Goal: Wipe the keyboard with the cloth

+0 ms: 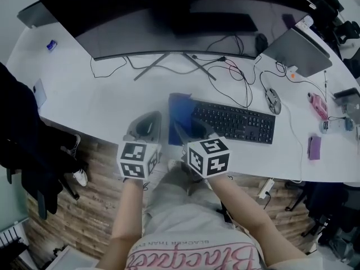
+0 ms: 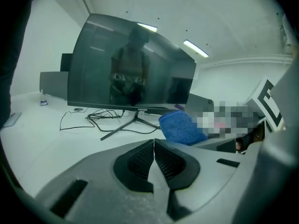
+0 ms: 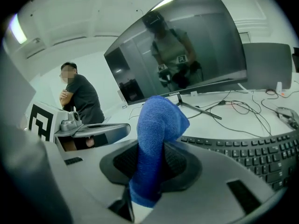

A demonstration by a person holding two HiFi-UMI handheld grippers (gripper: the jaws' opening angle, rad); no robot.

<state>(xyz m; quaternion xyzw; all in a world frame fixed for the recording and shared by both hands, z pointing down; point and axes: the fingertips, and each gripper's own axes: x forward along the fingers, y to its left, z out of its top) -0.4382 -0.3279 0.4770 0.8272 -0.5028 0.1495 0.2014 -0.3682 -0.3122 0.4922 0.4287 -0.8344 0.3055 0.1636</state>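
Left gripper (image 2: 153,146): held above the near edge of the worktop (image 1: 101,103), just left of the cloth (image 1: 179,116); its jaws are pressed together and nothing is caught between them.
Cloth: blue and folded; it is pinched in the jaws of the right gripper (image 3: 149,160) and stands up out of them. From the head view it is seen at the left end of the keyboard (image 1: 237,122); whether it rests on the keys cannot be told.
Right gripper: clamped on the cloth, beside the left gripper, at the near left corner of the keyboard.
Keyboard: black, laid flat on the worktop in front of the monitor (image 1: 169,16), its length stretched to the right of the cloth.
Mouse (image 1: 273,100): set on the worktop just past the right end of the keyboard, among loose cables (image 1: 232,72).
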